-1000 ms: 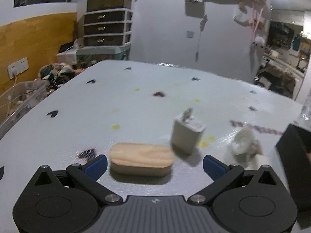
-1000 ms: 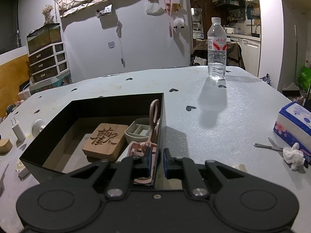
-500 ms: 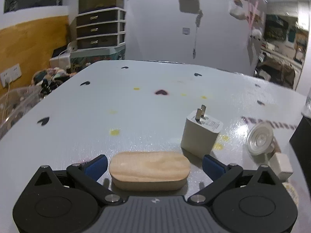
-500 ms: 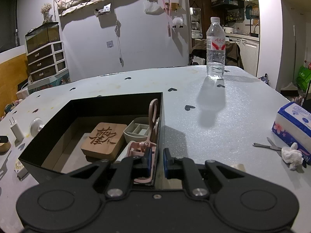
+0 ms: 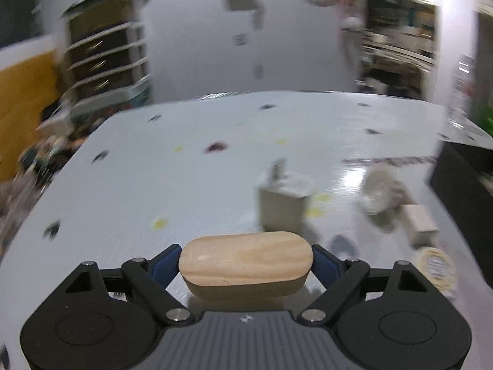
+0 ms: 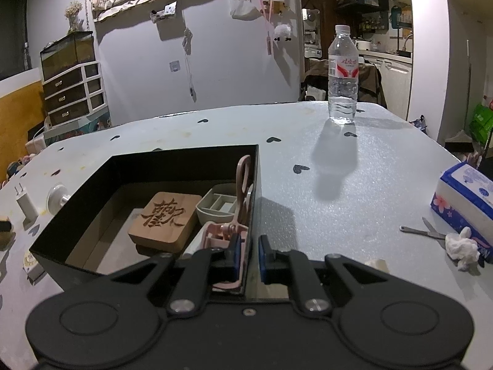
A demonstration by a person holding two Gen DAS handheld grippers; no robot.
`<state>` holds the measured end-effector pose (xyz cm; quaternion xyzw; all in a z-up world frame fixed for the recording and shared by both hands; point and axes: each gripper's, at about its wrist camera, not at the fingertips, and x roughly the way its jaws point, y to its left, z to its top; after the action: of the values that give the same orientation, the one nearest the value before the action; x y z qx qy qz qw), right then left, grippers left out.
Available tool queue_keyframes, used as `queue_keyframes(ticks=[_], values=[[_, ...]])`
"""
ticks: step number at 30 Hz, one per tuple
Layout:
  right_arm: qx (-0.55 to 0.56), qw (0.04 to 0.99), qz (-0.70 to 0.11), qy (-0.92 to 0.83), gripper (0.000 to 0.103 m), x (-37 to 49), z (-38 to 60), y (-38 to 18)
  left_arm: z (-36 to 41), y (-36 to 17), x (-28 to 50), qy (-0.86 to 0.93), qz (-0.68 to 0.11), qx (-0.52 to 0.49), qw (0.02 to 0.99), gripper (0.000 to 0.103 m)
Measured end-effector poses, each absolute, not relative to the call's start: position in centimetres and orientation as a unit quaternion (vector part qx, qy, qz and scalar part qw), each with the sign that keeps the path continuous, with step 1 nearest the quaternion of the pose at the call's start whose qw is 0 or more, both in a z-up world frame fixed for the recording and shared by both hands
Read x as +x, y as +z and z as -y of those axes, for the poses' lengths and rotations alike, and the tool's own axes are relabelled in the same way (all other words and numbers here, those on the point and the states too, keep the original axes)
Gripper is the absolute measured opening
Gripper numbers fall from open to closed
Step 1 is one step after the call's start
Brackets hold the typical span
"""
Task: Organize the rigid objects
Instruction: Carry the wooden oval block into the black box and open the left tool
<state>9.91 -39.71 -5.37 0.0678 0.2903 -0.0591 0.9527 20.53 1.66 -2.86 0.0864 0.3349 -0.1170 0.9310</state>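
My left claw (image 5: 246, 262) has just been closing on the oval wooden block (image 5: 245, 267), which lies crosswise between the two blue pads (image 5: 165, 263); each pad now touches an end of the block, so I have it gripped across its long axis, still spread wide because the block is wide. Whether the block rests on the pale, heart-dotted table (image 5: 185, 185) or sits just above it I cannot tell, since this view is smeared. Just beyond the block and a little to the right stands a white plug adapter (image 5: 282, 205) with its prongs up, and farther right are a round white knob-like piece (image 5: 380, 195) and a small white cube (image 5: 420, 223), both blurred. My right claw (image 6: 247, 257) is pinched almost fully together on the right-hand wall of the black box (image 6: 185, 162), one pad inside and one outside, near its front corner. Inside the box, ahead and left of that claw, lie a carved wooden square (image 6: 166, 217), a beige divided tray (image 6: 220, 205) and a pink eyelash curler (image 6: 238, 203) leaning against the gripped wall. A water bottle (image 6: 342, 75) stands well ahead to the right, and a tissue pack (image 6: 463, 195) and small scissors (image 6: 423, 231) lie far right.
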Motion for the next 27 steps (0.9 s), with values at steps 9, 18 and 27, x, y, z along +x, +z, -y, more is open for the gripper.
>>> queue_keyframes(ticks=[9,18,27], values=[[0.060,0.950,-0.303,-0.053,0.008,10.1,39.7,-5.0,4.6,1.2,18.8,-0.267,-0.295,0.196,0.896,0.088],[0.056,0.945,-0.317,-0.050,0.008,10.6,39.8,-4.8,11.1,3.9,19.5,-0.425,-0.258,0.259,0.828,0.088],[0.046,0.939,-0.337,-0.049,0.008,11.0,39.6,-4.5,18.6,3.4,21.5,-0.524,-0.256,0.330,0.742,0.088]])
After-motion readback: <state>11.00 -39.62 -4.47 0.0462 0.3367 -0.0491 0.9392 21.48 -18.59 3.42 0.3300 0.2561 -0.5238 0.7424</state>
